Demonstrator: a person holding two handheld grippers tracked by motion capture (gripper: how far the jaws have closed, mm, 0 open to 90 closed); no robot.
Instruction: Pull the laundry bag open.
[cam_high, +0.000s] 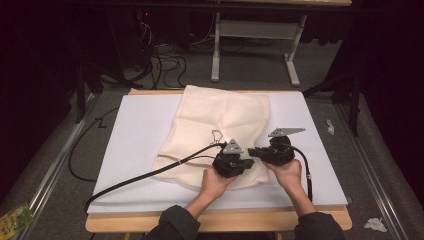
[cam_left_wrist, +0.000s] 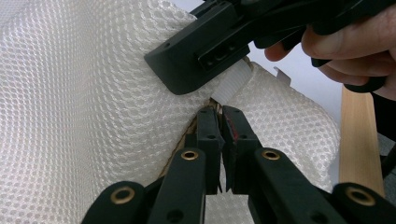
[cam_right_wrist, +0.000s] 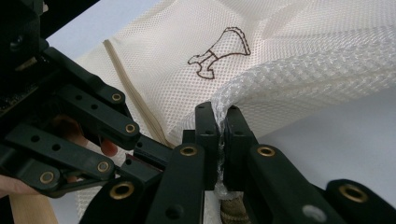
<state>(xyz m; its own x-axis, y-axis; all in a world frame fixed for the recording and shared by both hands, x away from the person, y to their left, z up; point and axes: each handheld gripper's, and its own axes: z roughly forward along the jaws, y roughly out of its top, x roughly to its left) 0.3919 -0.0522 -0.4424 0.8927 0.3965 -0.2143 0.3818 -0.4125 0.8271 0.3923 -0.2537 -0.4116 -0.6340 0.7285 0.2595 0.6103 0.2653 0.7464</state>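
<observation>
Lying on the white surface (cam_high: 140, 130), cream mesh bag (cam_high: 220, 120), near edge by the person's hands. Left tongs (cam_left_wrist: 219, 114) closed, pinching mesh beside the zipper. Right tongs (cam_right_wrist: 220, 122) clamped shut on a bunched fold of mesh. Both tongs nearly touching.

Dark grey sleeves (cam_high: 176, 220); each black tool (cam_high: 233, 162) has brass rivets, a grey three-cornered plate (cam_high: 285, 132) and a black cable (cam_high: 150, 174).

Wooden table (cam_high: 150, 223), white board (cam_high: 135, 145) covering most of top. Cream mesh bag (cam_high: 220, 125) flat on board, centre, far edge overhanging board's back rim.
</observation>
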